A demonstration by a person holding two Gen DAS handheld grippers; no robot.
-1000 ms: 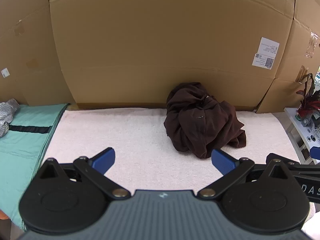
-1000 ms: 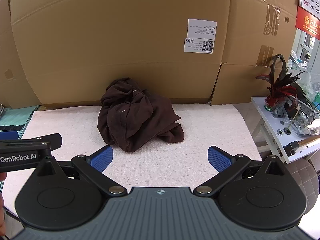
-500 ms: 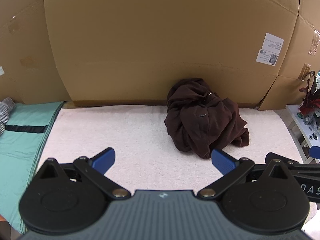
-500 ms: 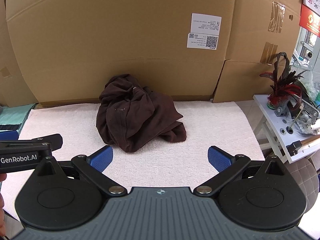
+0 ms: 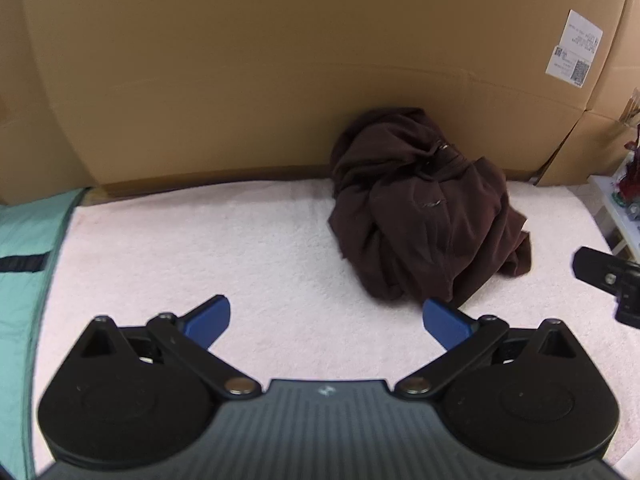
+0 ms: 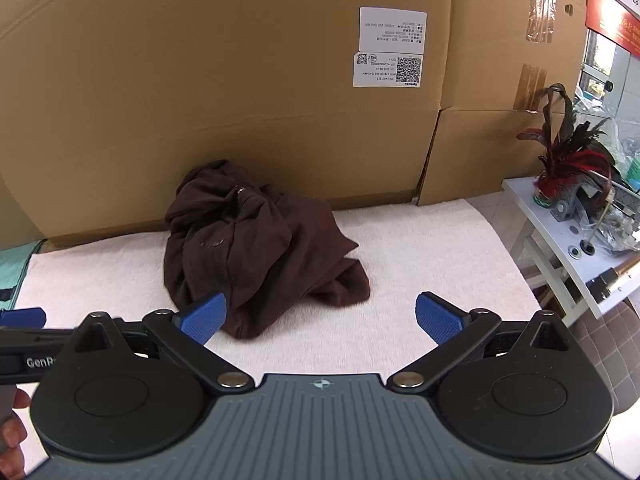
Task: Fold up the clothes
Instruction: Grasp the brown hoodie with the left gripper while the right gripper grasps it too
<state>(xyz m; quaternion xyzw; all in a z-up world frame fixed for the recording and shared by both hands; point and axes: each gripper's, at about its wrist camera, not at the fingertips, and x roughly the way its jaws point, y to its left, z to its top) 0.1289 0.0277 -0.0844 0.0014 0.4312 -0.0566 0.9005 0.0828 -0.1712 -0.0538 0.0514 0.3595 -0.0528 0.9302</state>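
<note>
A crumpled dark brown garment (image 5: 424, 216) lies in a heap on a pinkish-white towel (image 5: 224, 248), against the cardboard wall. It also shows in the right wrist view (image 6: 256, 248). My left gripper (image 5: 326, 318) is open and empty, just in front of the heap's near left edge. My right gripper (image 6: 318, 316) is open and empty, with its left fingertip (image 6: 202, 316) over the heap's near edge. Part of the right gripper (image 5: 608, 280) shows at the right of the left wrist view.
Cardboard boxes (image 6: 240, 80) form a wall behind the towel. A teal cloth (image 5: 24, 248) lies to the left. A white side table (image 6: 568, 248) with a red-leafed plant (image 6: 568, 160) and hardware stands to the right.
Both grippers have moved forward toward the brown heap, which now looks larger and nearer. Both stay open.
</note>
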